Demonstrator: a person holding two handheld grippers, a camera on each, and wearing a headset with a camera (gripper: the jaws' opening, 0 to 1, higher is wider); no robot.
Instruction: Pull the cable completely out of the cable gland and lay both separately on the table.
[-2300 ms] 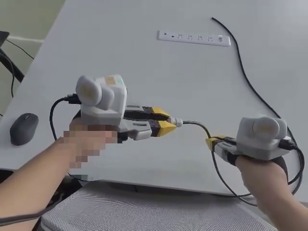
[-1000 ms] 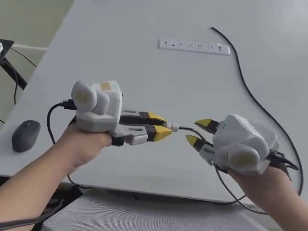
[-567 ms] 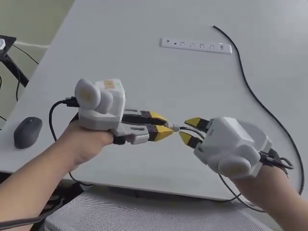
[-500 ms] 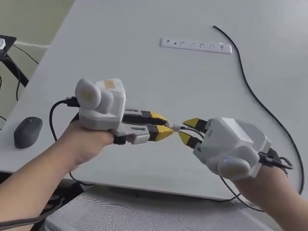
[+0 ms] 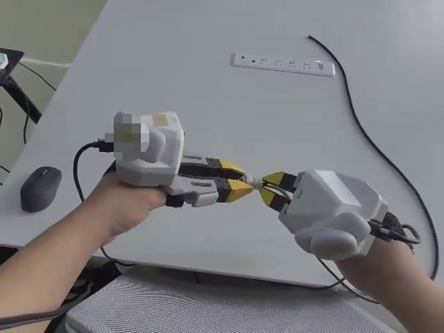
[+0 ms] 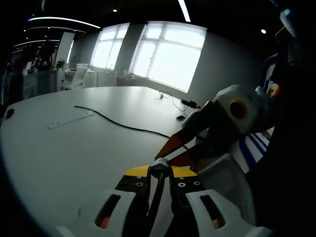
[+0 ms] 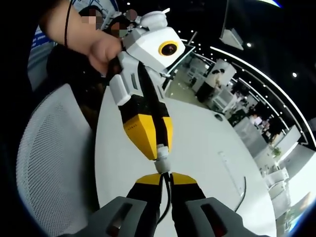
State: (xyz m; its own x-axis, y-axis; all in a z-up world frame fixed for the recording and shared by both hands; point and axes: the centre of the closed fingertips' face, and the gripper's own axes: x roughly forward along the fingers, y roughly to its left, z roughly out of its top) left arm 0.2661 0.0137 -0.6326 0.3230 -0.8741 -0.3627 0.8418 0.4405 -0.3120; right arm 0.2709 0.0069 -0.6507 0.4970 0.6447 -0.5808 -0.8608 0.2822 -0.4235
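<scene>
Both grippers meet nose to nose above the table's front edge. My left gripper (image 5: pixel 244 189) comes in from the left and is shut on the small pale cable gland (image 5: pixel 257 182), which pokes out past its yellow tips. In the left gripper view the gland (image 6: pixel 160 167) sits between the closed jaws. My right gripper (image 5: pixel 269 189) faces it from the right and is shut on the black cable (image 7: pixel 168 197) just behind the gland (image 7: pixel 161 159). The rest of the cable is hidden under the right gripper's body.
A white power strip (image 5: pixel 282 64) lies at the back of the grey table (image 5: pixel 173 83). A long black cable (image 5: pixel 361 125) snakes along the right side. A dark mouse (image 5: pixel 40 187) sits at the left edge. A mesh chair (image 5: pixel 194 309) is below the front edge.
My right gripper has moved left up to the gland, turned over, and its jaws have shut on the cable. The left gripper has stayed shut on the gland, almost unmoved.
</scene>
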